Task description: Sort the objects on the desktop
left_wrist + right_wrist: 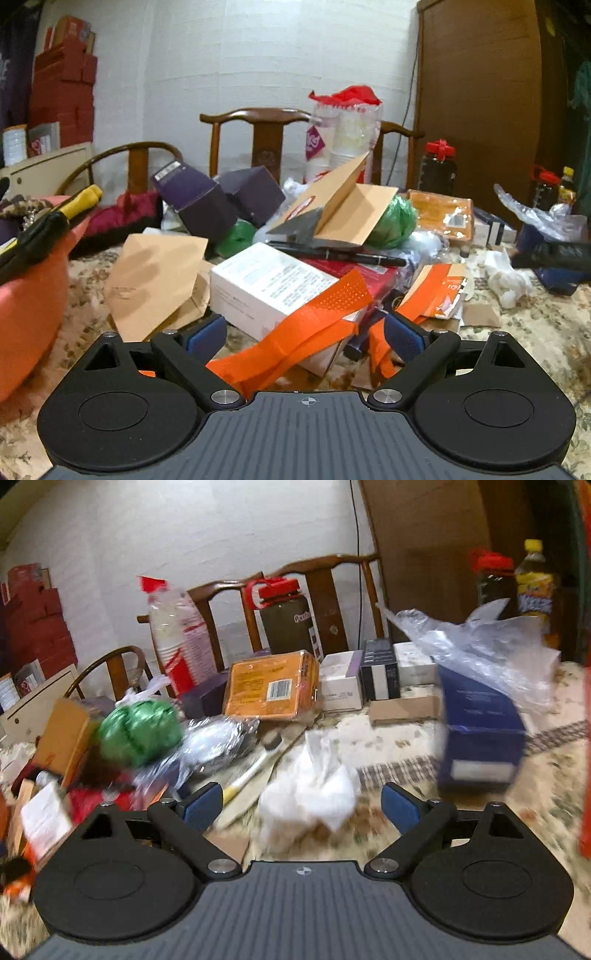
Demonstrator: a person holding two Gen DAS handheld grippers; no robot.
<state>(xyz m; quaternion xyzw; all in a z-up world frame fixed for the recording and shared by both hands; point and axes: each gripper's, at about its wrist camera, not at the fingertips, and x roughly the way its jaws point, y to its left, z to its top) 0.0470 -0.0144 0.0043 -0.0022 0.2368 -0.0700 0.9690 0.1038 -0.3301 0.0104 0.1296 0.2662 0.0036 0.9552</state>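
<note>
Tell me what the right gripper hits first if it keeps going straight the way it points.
Most likely the crumpled white tissue, which lies on the table between the open right gripper's fingers and just ahead. The picture is blurred, so depth is uncertain.

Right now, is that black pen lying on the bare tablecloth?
No, the black pen lies on top of the pile, resting across the white box and a red box, well clear of the tablecloth.
</note>
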